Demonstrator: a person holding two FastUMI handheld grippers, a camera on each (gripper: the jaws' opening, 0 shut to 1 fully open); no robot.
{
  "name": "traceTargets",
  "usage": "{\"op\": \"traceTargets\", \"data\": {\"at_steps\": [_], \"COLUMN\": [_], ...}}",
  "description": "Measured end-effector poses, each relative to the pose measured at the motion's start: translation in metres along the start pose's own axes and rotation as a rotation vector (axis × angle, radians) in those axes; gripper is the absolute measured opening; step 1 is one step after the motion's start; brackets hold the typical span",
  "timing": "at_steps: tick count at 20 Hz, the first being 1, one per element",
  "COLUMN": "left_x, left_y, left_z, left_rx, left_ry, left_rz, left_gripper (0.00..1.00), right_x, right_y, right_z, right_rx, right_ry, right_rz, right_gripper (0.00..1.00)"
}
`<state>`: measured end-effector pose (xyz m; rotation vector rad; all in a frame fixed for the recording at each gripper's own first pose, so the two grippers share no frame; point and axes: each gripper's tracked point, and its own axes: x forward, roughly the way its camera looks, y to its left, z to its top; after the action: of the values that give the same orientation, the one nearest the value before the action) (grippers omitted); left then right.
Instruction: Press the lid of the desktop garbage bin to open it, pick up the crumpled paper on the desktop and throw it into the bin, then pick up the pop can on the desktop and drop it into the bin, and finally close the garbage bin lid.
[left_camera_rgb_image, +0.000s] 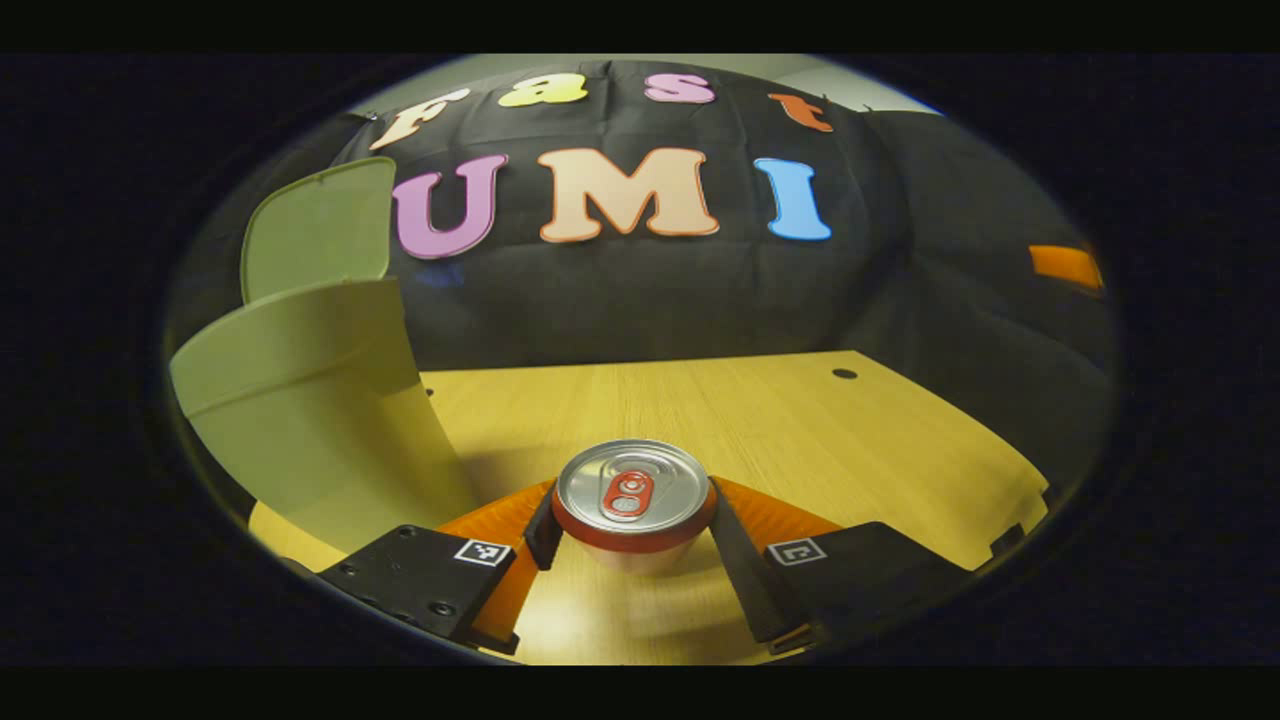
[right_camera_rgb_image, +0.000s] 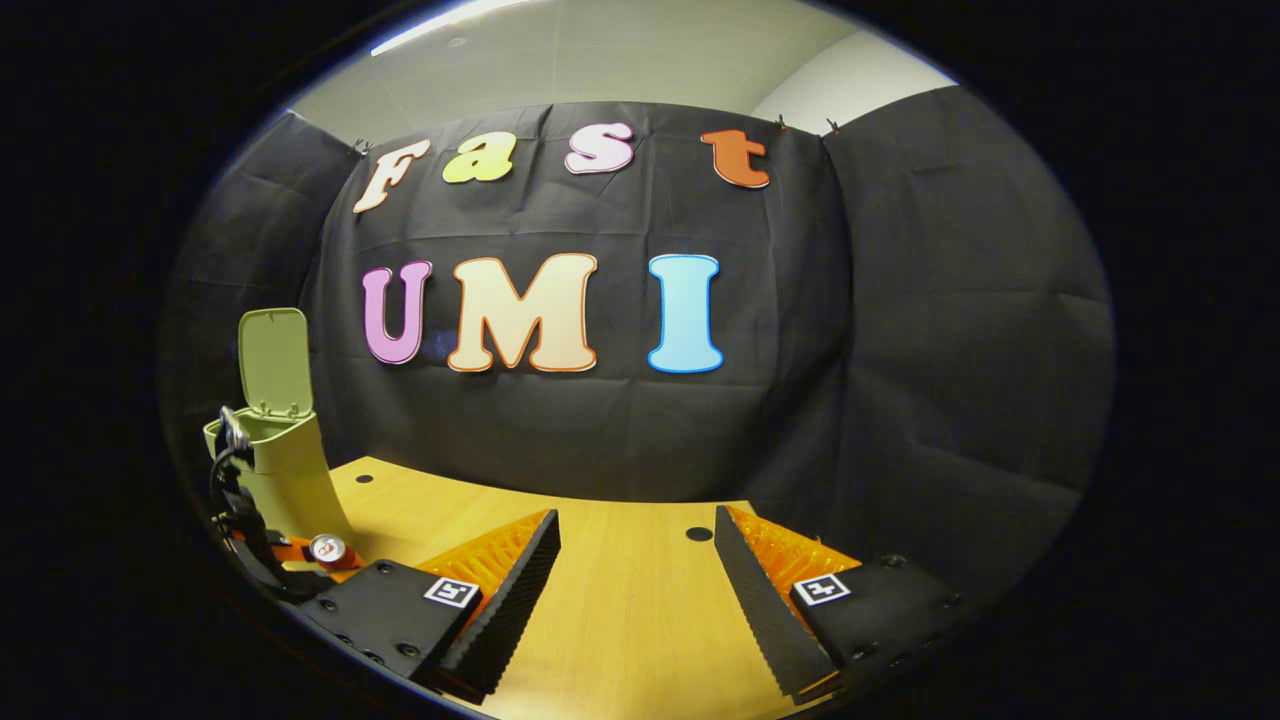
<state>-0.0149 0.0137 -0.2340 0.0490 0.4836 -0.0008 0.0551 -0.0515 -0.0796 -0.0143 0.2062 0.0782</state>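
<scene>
A red pop can (left_camera_rgb_image: 633, 495) with a silver top stands upright between the fingers of my left gripper (left_camera_rgb_image: 633, 520), which press on both its sides just over the wooden table (left_camera_rgb_image: 700, 400). The pale green bin (left_camera_rgb_image: 300, 400) rises close on the left, its lid (left_camera_rgb_image: 318, 225) swung up and open. The right gripper view shows the same can (right_camera_rgb_image: 327, 548) low beside the bin (right_camera_rgb_image: 285, 460), held by the left gripper (right_camera_rgb_image: 290, 552). My right gripper (right_camera_rgb_image: 635, 560) hovers open over the table, holding nothing.
The tabletop (right_camera_rgb_image: 620, 620) has small round dark holes (right_camera_rgb_image: 699, 534) (left_camera_rgb_image: 845, 374). A dark cable (right_camera_rgb_image: 222, 470) loops up from the left gripper in front of the bin. The black cloth wall stands just behind the table's far edge.
</scene>
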Motion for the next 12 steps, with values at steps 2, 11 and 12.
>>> {"op": "traceTargets", "data": {"at_steps": [2,11,12], "left_x": [0.000,-0.001,-0.002], "left_y": [0.001,0.017,0.024], "left_z": [0.029,0.138,0.149], "left_rx": [0.003,0.036,0.033], "left_ry": [-0.055,-0.241,-0.262], "left_rz": [0.001,0.026,0.038], "left_gripper": [0.78,0.77,0.77], "right_x": [-0.001,-0.002,-0.002], "right_y": [0.009,0.036,0.037], "right_z": [-0.007,-0.031,-0.032], "right_rx": [0.005,0.009,0.009], "right_ry": [0.007,0.051,0.054], "right_rz": [0.020,0.089,0.093], "right_gripper": [0.98,0.98,0.98]}}
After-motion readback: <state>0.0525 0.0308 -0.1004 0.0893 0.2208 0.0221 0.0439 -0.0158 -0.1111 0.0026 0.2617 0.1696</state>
